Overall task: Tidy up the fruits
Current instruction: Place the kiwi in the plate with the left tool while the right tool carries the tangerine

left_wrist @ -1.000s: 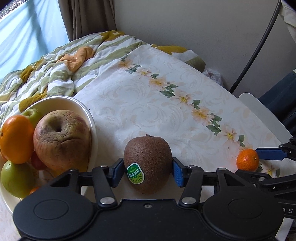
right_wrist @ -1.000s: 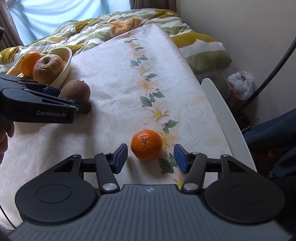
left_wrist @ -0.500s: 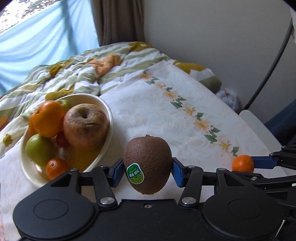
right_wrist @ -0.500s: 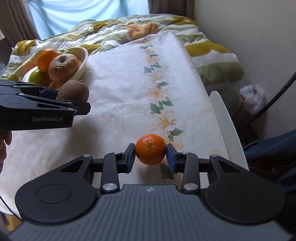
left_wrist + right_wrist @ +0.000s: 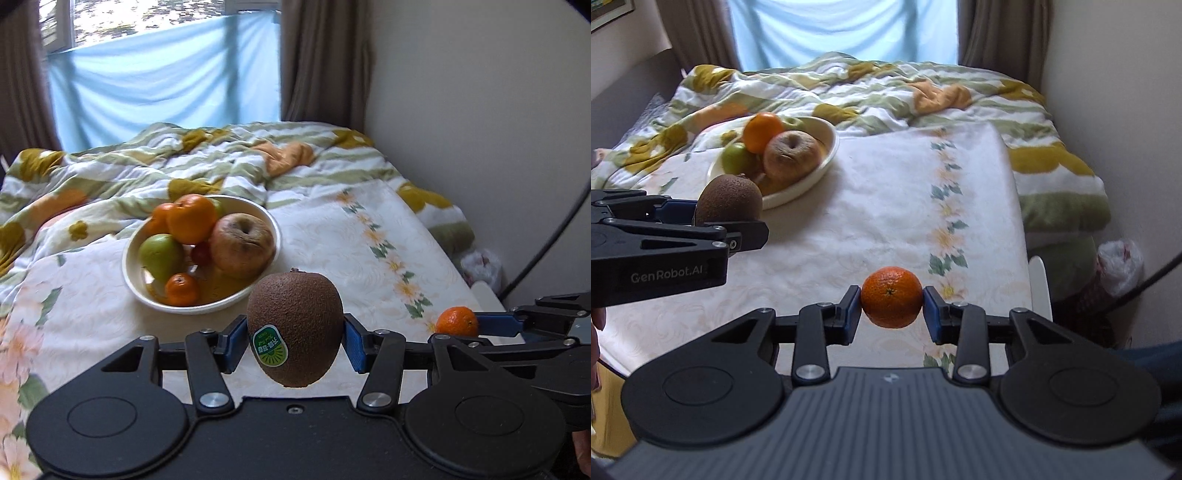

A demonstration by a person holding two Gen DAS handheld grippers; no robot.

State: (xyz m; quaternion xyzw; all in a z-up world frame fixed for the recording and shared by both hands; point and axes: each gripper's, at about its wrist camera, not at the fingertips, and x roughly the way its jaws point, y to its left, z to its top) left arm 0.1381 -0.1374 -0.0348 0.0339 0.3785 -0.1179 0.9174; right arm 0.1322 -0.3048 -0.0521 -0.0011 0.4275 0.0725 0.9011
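My left gripper [image 5: 294, 341] is shut on a brown kiwi [image 5: 294, 328] with a green sticker and holds it above the floral cloth, in front of the cream bowl [image 5: 147, 291]. The bowl holds an orange, a wrinkled apple [image 5: 242, 243], a green pear and a small mandarin. My right gripper [image 5: 891, 308] is shut on a small mandarin [image 5: 892, 296], lifted above the cloth. In the right wrist view the kiwi [image 5: 729, 199] and bowl [image 5: 812, 173] lie to the left. The held mandarin [image 5: 456, 321] shows at right in the left wrist view.
A rumpled striped quilt [image 5: 184, 162] lies behind the bowl. The wall [image 5: 480, 110] runs along the right. A white chair edge [image 5: 1039, 280] and a plastic bag [image 5: 1119, 262] sit beyond the bed's right edge. A dark cable [image 5: 554, 236] hangs at right.
Both grippers rose and pulled back from the cloth. The right gripper closed on the mandarin and lifted it. The left gripper lifted the kiwi; the bowl now lies farther ahead.
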